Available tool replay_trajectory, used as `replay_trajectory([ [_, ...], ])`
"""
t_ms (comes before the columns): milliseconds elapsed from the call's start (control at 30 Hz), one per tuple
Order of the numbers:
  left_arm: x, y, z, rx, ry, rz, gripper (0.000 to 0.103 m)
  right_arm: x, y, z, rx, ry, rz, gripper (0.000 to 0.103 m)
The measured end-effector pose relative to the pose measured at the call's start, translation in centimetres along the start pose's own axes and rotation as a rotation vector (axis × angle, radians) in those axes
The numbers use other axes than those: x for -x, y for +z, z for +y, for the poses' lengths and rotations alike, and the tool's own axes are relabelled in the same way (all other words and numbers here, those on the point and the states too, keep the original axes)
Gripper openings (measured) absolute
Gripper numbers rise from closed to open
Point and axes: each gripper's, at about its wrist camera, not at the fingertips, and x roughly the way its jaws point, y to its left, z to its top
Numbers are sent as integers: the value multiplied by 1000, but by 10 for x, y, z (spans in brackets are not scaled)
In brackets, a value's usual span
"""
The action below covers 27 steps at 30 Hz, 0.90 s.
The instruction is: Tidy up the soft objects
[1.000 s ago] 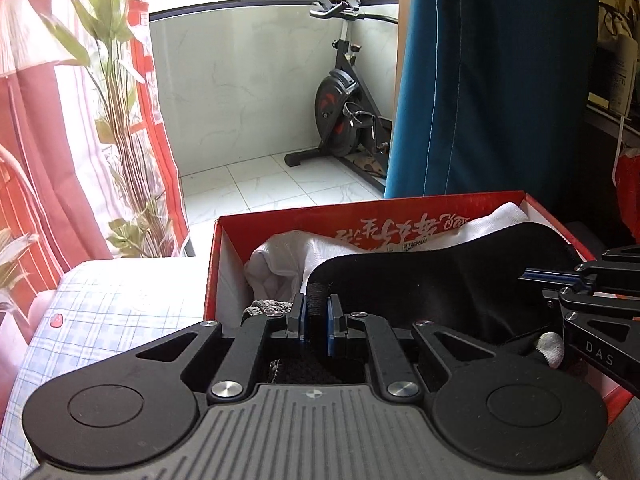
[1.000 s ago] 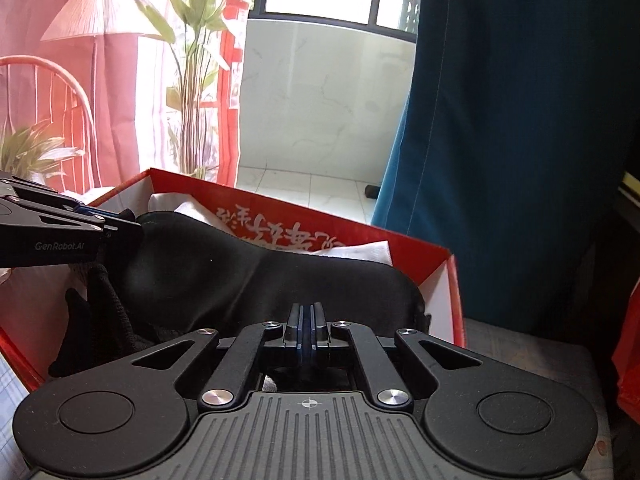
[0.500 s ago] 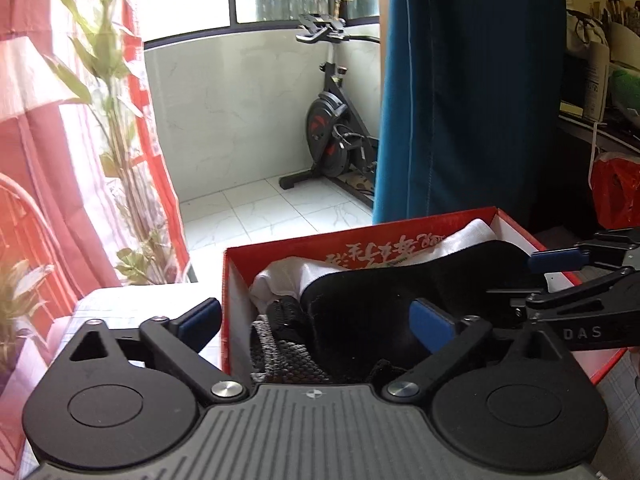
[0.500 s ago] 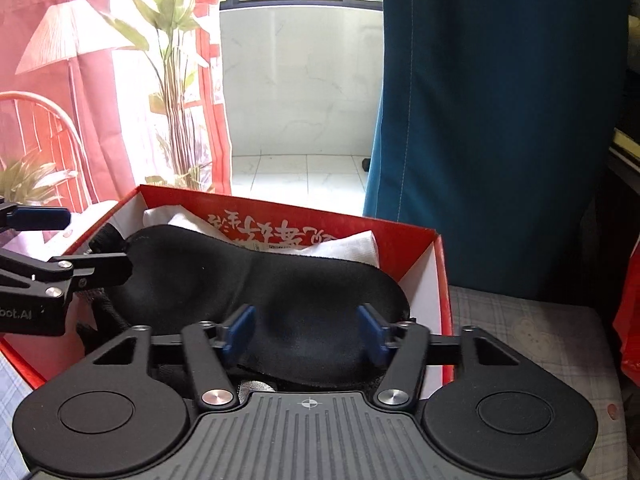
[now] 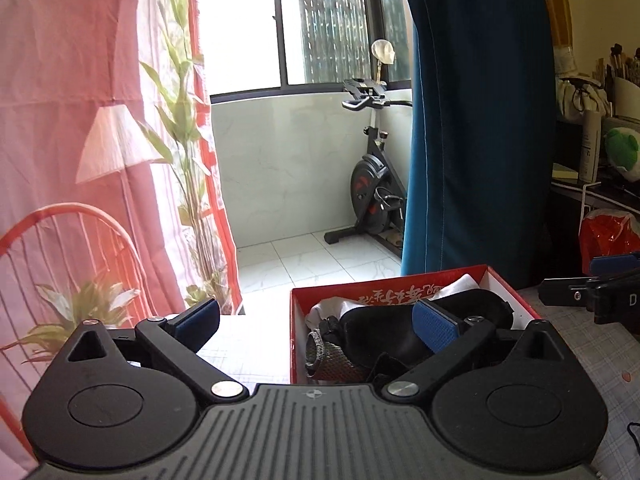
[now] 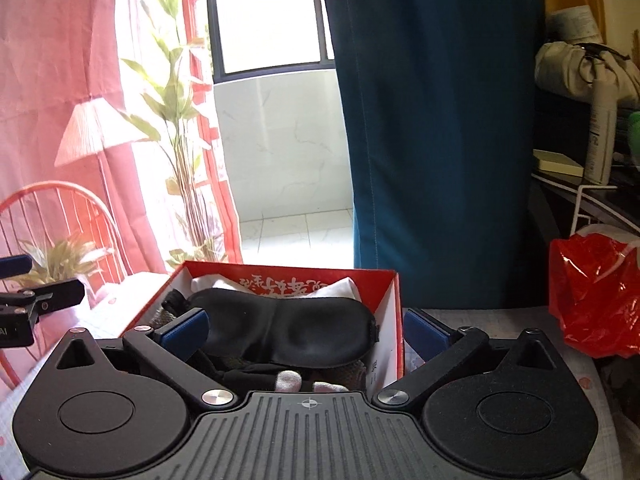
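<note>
Both claws have drawn back from the box and spread wide since a second ago, when each was pinched shut on the black mask. Now the left claw (image 5: pixel 318 322) stands fully open with nothing between its blue-padded fingers (image 5: pixel 434 326); it hangs above and clear of the box, its right finger in front of the box's contents and its left finger over the pale checked cloth of the desk (image 5: pixel 592 344). The right claw (image 6: pixel 306 330) is likewise spread wide and empty, its left finger in line with the box interior and its right finger outside the box's right wall.

The red cardboard box with white lettering on its inner back wall (image 6: pixel 394 316) sits open on the desk. A black padded sleep mask (image 6: pixel 288 326) lies flat across the top of the pile inside, released by both claws. Beneath and behind it shows a white folded cloth (image 6: pixel 212 283). A grey knitted roll (image 5: pixel 326 356) sits at the near left corner of the box, and a black fabric piece with white tips (image 6: pixel 280 376) lies at the near edge.

A crumpled red plastic bag (image 6: pixel 592 296) rests on the desk to the right, well apart from the box.
</note>
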Motion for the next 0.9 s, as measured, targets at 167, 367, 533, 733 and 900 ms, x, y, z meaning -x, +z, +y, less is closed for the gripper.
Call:
replay_trajectory([
  [167, 50, 9, 7, 38, -48, -34, 103, 52, 5, 7, -24, 41, -58, 103],
  [367, 110, 20, 15, 59, 31, -78, 103, 113, 10, 23, 18, -9, -126, 103],
  [533, 152, 32, 16, 50, 63, -121, 103, 169, 14, 35, 25, -1, -196, 103],
  [733, 193, 48, 8, 37, 95, -189, 103, 211, 18, 48, -7, 3, -214, 103],
  [900, 211, 50, 0, 55, 101, -216, 103, 232, 18, 54, 2, -17, -225, 103],
])
